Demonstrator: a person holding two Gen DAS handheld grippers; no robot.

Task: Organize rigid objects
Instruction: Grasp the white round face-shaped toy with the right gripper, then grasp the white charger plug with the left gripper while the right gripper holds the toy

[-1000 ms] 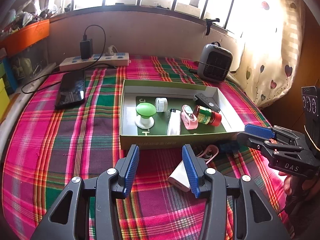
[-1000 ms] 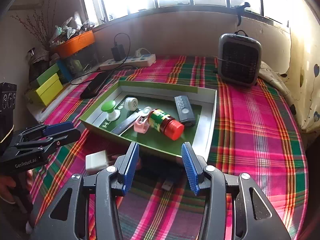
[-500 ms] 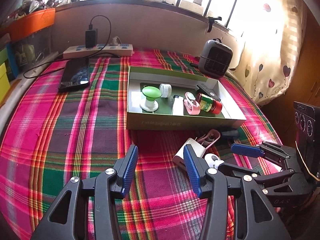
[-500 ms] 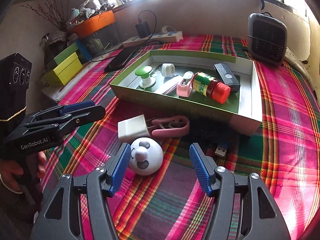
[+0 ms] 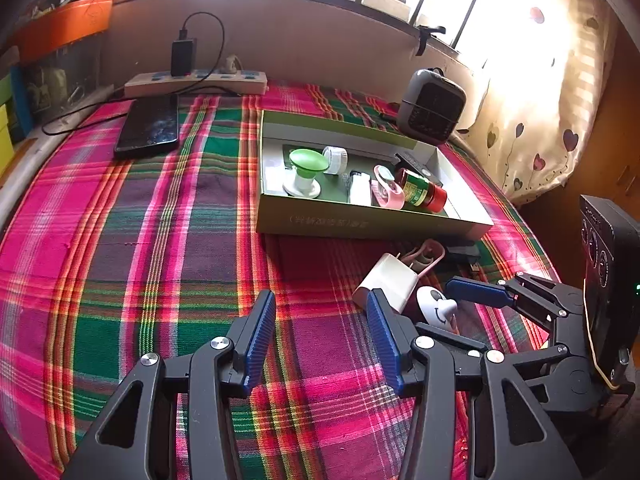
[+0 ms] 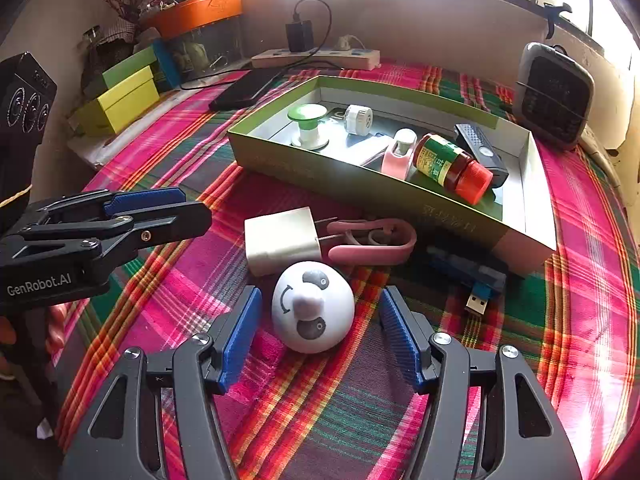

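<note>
White and round, the panda (image 6: 313,307) sits on the plaid cloth (image 6: 580,280) right between the pads of the right claw (image 6: 320,328), a gap showing on either side. That claw is released and grasps nothing. The panda's snout points up and a little toward the claw. It is a low dome with hardly any long axis, perhaps slightly taller than wide in the right wrist view, so I judge the pads need no particular turn to close across it.

From the left claw (image 5: 322,340) the panda (image 5: 436,306) lies off to the right, past its right pad, and the right claw (image 5: 478,294) reaches in across it. The left claw is released too, over bare cloth with nothing between its pads. The right hand is plainly the nearer one.

Just beyond the panda lies a white charger (image 6: 282,240), prongs pointing right into a pink clip (image 6: 372,238) whose long axis runs left to right. A USB stick (image 6: 472,276) lies to the right, plug toward the claw. Behind these stands the green tray (image 6: 360,188), already holding a red-capped bottle (image 6: 452,166), a green knob (image 6: 307,120) and other small things. The panda is outside it, not yet put away.
</note>
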